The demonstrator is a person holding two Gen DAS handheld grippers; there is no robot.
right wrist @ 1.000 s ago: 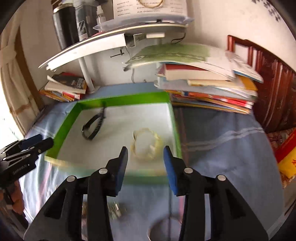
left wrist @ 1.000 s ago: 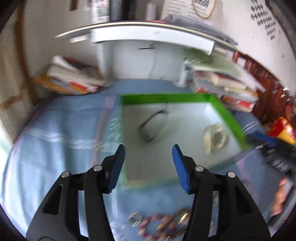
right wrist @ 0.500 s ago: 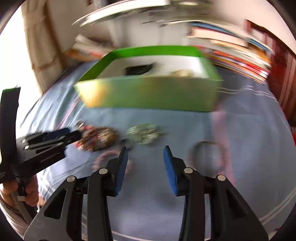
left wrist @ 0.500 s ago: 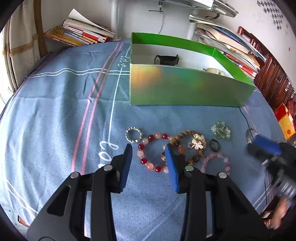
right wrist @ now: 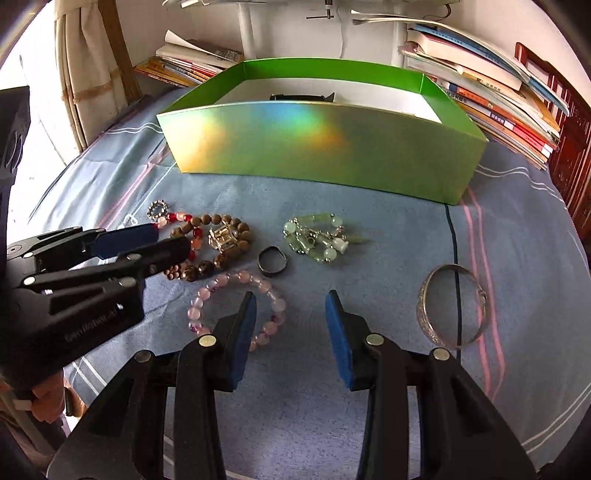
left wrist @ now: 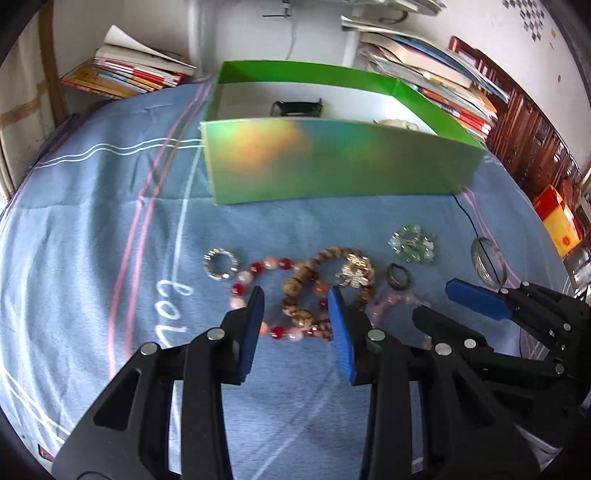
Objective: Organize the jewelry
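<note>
A green box [left wrist: 332, 166] [right wrist: 325, 147] stands on the blue cloth with a black band [left wrist: 295, 108] and a pale bracelet [left wrist: 397, 123] inside. In front of it lie a red-and-pink bead bracelet [left wrist: 258, 267], a brown bead bracelet [left wrist: 317, 258], a sparkly ring [left wrist: 220, 263], a pink bead bracelet [right wrist: 236, 299], a dark ring [right wrist: 272, 260], a green bead bracelet [right wrist: 317, 238] and a silver bangle [right wrist: 454, 306]. My left gripper [left wrist: 295, 306] is open, low over the red and brown bracelets. My right gripper [right wrist: 290, 312] is open and empty beside the pink bracelet.
Stacks of books [right wrist: 491, 85] lie behind and to the right of the box, more books [left wrist: 129, 74] at the back left. A white stand post [right wrist: 249, 26] rises behind the box. A thin dark cord [right wrist: 452, 251] crosses the cloth through the bangle.
Both grippers have dropped from above the box down to the jewelry on the cloth in front of it. Both stay open and empty. The left gripper moved closer to the beads.
</note>
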